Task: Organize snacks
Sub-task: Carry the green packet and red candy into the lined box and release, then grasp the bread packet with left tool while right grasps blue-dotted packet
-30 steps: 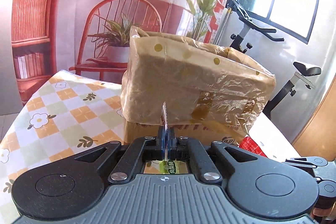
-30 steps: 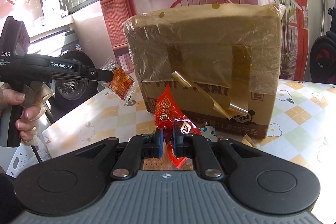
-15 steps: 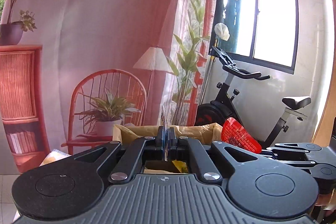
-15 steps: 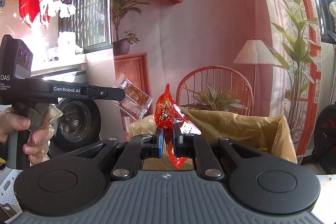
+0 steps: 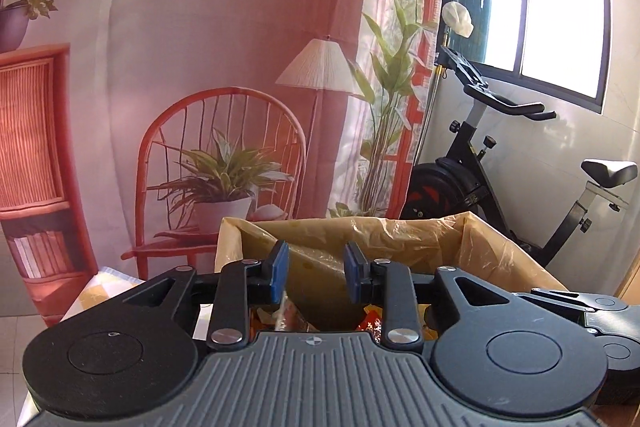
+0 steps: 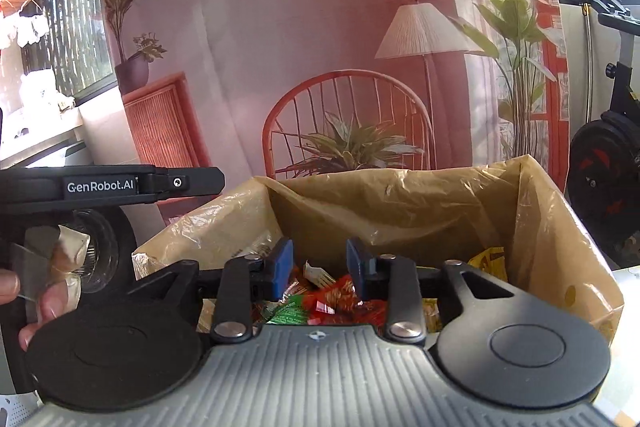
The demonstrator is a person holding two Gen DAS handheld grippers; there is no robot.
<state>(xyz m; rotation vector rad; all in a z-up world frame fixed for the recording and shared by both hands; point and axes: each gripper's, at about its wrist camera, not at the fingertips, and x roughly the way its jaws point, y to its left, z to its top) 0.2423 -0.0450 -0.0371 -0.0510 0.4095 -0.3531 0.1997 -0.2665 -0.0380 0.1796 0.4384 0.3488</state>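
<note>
A cardboard box lined with a tan plastic bag (image 5: pixel 400 239) (image 6: pixel 400 203) stands right in front of both grippers. Several snack packets (image 6: pixel 332 301) lie inside it, red, green and yellow ones; a few show in the left wrist view as snack packets (image 5: pixel 288 319) too. My left gripper (image 5: pixel 316 273) hangs over the box's near rim, its jaws opening with nothing between the blue pads. My right gripper (image 6: pixel 320 267) is also over the box, jaws opening and empty. The left gripper's body (image 6: pixel 112 183) shows at the left of the right wrist view, held by a hand (image 6: pixel 36 291).
The checked tablecloth (image 5: pixel 100 283) shows at the box's left. A printed backdrop with a chair, plant and lamp hangs behind. An exercise bike (image 5: pixel 500 163) stands at the right by the window. The right gripper's body (image 5: pixel 592 311) sits at the right edge.
Both grippers rose from the box's front to above its open top. The left let go of its clear packet and the right its red packet; both pairs of jaws now stand apart.
</note>
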